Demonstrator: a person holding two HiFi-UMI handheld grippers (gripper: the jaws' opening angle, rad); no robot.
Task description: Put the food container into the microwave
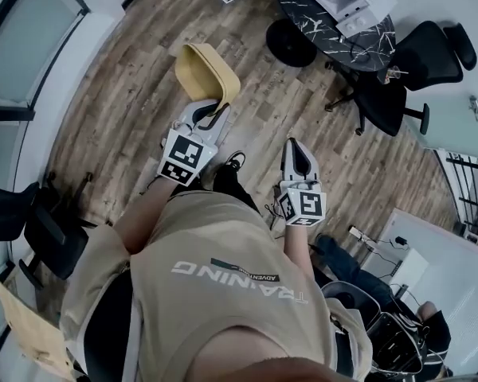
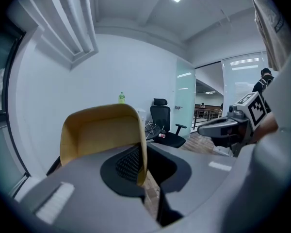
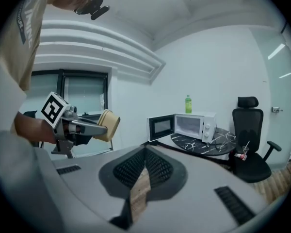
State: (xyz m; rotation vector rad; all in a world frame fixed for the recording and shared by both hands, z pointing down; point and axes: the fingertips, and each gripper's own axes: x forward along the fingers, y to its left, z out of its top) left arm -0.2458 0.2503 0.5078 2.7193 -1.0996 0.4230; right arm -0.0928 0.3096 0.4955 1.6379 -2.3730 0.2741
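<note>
The person's tan shirt [image 1: 223, 309] says "TRAINING" in white, but the label on the green bottle [image 3: 188, 104] on top of the microwave [image 3: 198, 125] is too small to read. The left gripper [image 1: 209, 114] is pinched tight on one side wall of the yellow food container [image 1: 203, 70], which is held in the air well away from the microwave with its open mouth facing back at the gripper. The right gripper [image 1: 299, 159] has its tips together with nothing in them, the microwave door hangs open over the edge of the dark worktop [image 1: 327, 32], and bare wooden floor [image 1: 127, 94] lies between the microwave and the food container.
</note>
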